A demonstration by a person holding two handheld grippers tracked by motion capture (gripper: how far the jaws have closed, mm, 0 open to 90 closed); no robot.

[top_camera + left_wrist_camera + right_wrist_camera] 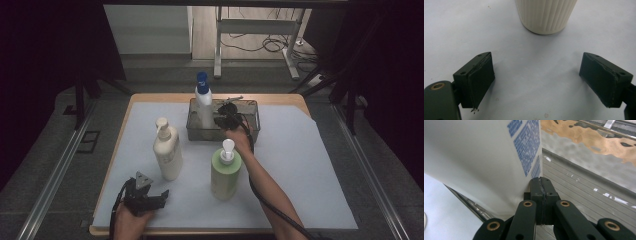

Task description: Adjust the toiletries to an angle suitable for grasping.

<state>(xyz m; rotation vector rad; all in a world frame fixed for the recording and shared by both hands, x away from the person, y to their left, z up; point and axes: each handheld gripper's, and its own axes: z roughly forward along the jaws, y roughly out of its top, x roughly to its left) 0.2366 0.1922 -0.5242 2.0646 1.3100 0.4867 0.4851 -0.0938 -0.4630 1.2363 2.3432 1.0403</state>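
In the high view, the right hand-held gripper (pixel 226 116) sits just above the middle of the frame, reaching into a wire basket (pixel 250 131) on the worktop (pixel 300 165). A white bottle with a blue cap (pixel 203 102) stands upright in the left part of that basket, just beside the gripper. In the right gripper view the two black jaws are pressed flat together with nothing between them, their tips right beside the white bottle's wall with blue print (pixel 499 157) at upper left; whether they touch it cannot be told. The basket's ribbed floor runs to the right.

The left hand-held gripper (pixel 150 197) rests low at the lower left of the high view, held by a hand (pixel 131 222). Its jaws are spread wide and hold nothing. A cream pump bottle (pixel 167 150) stands near it, higher in the frame; its ribbed base (pixel 546 15) shows at the top centre of the left gripper view. A green pump bottle (pixel 225 172) stands in the middle, below the basket.
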